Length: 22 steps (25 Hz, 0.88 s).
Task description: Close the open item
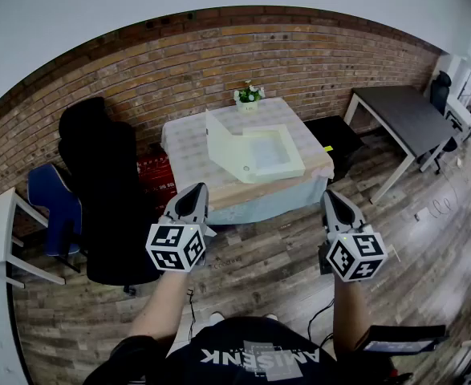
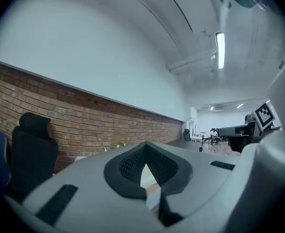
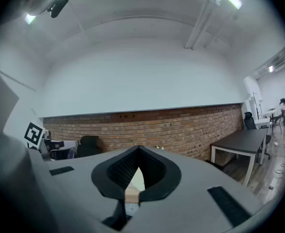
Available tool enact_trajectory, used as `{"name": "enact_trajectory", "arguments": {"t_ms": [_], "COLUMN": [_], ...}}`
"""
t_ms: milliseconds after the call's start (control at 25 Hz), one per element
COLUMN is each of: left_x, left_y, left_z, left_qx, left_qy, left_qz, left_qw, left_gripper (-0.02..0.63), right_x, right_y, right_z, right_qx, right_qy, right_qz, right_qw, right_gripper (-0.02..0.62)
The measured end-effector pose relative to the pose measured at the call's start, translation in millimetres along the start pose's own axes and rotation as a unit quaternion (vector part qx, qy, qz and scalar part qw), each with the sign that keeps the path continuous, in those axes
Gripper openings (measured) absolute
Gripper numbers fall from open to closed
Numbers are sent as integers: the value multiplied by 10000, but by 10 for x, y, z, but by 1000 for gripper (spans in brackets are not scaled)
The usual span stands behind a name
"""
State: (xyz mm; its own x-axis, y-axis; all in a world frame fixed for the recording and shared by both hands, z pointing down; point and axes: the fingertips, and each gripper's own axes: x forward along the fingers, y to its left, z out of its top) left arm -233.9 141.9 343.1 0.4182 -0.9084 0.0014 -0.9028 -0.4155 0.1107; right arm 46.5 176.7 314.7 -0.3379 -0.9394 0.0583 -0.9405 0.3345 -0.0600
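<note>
Both grippers empty, jaws pressed together: left gripper point(image 1: 195, 196) at 7 o'clock, right gripper point(image 1: 332, 198) at 5 o'clock in the head view, held level, well short of the table point(image 1: 183, 147). White box point(image 1: 269, 157) sits on it at 12 o'clock, lid point(image 1: 221, 144) standing upright on its left side (potted plant point(image 1: 249, 95) beyond). Task not started: box fully open, untouched; approach and lid push-down remain
</note>
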Motion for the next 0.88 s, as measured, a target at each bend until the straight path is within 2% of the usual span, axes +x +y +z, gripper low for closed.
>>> {"name": "enact_trajectory", "arguments": {"t_ms": [240,440,720,880], "left_x": [-34,-5,-16,29], "left_y": [-55,-123,-182,-296], "left_z": [-54,-83,-198,-270], "left_qx": [-110,58,-319,-313], "left_qy": [17,21,-71,-25], "left_qz": [48,170,355,433], "left_qw": [9999,9998,9988,9986], "left_gripper": [12,12,12,12], "right_x": [-60,-96,-161,-172], "right_y": [1,-99,-237,-351], "right_z": [9,35,29,3], "right_qx": [21,55,78,47], "right_qy": [4,-38,-65,-44], "right_qz": [37,-15,88,199], "right_qw": [10000,10000,9999,9998], "right_gripper": [40,40,41,41]}}
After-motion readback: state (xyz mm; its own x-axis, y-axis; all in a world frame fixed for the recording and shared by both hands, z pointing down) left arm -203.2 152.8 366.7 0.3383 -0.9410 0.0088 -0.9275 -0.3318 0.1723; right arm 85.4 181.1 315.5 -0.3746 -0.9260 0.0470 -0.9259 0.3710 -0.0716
